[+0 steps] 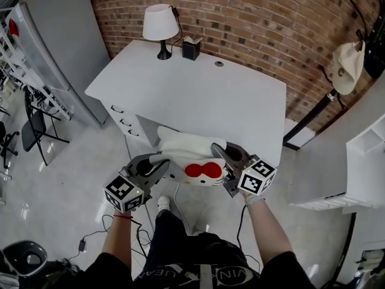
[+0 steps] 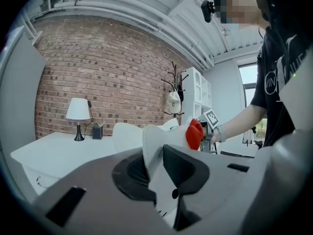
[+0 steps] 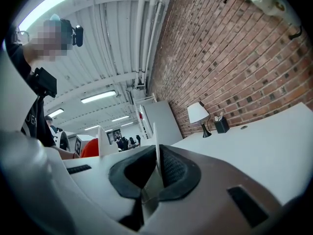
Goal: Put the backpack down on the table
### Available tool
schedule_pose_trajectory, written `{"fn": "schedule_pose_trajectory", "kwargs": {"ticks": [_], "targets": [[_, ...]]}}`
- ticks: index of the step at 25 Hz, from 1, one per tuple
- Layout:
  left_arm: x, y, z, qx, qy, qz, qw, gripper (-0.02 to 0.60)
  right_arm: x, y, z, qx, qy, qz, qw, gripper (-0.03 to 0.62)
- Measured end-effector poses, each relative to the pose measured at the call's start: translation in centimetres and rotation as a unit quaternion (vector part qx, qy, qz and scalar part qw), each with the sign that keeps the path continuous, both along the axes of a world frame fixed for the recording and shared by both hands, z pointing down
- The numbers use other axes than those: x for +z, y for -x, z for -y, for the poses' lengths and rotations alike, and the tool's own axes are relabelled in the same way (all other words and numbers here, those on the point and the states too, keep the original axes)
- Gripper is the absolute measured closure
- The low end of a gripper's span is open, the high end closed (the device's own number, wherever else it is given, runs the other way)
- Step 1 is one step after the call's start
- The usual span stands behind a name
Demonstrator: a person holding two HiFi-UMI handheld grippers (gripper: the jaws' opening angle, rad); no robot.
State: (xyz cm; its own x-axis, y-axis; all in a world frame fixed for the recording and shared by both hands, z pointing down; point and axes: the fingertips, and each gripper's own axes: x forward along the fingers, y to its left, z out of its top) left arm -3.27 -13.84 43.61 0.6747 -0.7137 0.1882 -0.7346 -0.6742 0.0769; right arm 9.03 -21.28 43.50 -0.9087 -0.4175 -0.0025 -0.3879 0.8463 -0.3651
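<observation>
A white backpack (image 1: 187,151) with a red bow (image 1: 201,171) hangs between both grippers at the near edge of the white table (image 1: 228,101). Its far part overlaps the table edge in the head view; whether it touches the top I cannot tell. My left gripper (image 1: 157,166) is shut on the pack's left side. In the left gripper view (image 2: 157,165) white fabric (image 2: 131,133) is pinched between the pads, with the bow (image 2: 194,133) beyond. My right gripper (image 1: 221,154) is shut on the right side. In the right gripper view (image 3: 156,173) a thin white edge (image 3: 156,148) stands between the jaws.
A white lamp (image 1: 160,26) and a black pen holder (image 1: 190,48) stand at the table's far left corner. Drawers (image 1: 123,122) sit under its left end. A coat rack with a hat (image 1: 348,68) and white shelves (image 1: 367,155) are to the right. Cables lie on the floor.
</observation>
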Motion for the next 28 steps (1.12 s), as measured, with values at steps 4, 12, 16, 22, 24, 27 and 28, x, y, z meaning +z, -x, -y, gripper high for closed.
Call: {"fn": "schedule_pose_trajectory", "kwargs": {"ticks": [4, 12, 16, 22, 24, 27, 28], "targets": [[0.2, 2.1, 3.2, 0.024, 0.006, 0.004, 0.9997, 0.52, 0.0, 1.7, 2.7, 0.023, 0.0, -0.001, 1.0, 0.58], [-0.2, 6.5, 10.0, 0.067, 0.003, 0.0, 0.9977, 0.52, -0.2, 5.4, 8.1, 0.077, -0.007, 0.0, 0.997, 0.58], [-0.3, 8.0, 13.5, 0.089, 0.002, -0.006, 0.996, 0.52, -0.5, 6.7, 10.7, 0.108, -0.011, -0.005, 0.994, 0.58], [0.4, 10.0, 18.1, 0.109, -0.002, -0.014, 0.9939, 0.52, 0.0, 8.2, 14.3, 0.155, -0.013, -0.015, 0.988, 0.58], [0.6, 10.3, 19.5, 0.119, -0.003, -0.012, 0.9928, 0.52, 0.1, 8.4, 15.4, 0.167, -0.012, -0.016, 0.986, 0.58], [0.7, 10.3, 21.4, 0.125, -0.006, -0.009, 0.9921, 0.52, 0.3, 8.4, 17.0, 0.178, -0.009, -0.018, 0.984, 0.58], [0.8, 10.2, 21.9, 0.126, -0.005, -0.01, 0.992, 0.52, 0.4, 8.3, 17.5, 0.179, -0.008, -0.02, 0.984, 0.58]]}}
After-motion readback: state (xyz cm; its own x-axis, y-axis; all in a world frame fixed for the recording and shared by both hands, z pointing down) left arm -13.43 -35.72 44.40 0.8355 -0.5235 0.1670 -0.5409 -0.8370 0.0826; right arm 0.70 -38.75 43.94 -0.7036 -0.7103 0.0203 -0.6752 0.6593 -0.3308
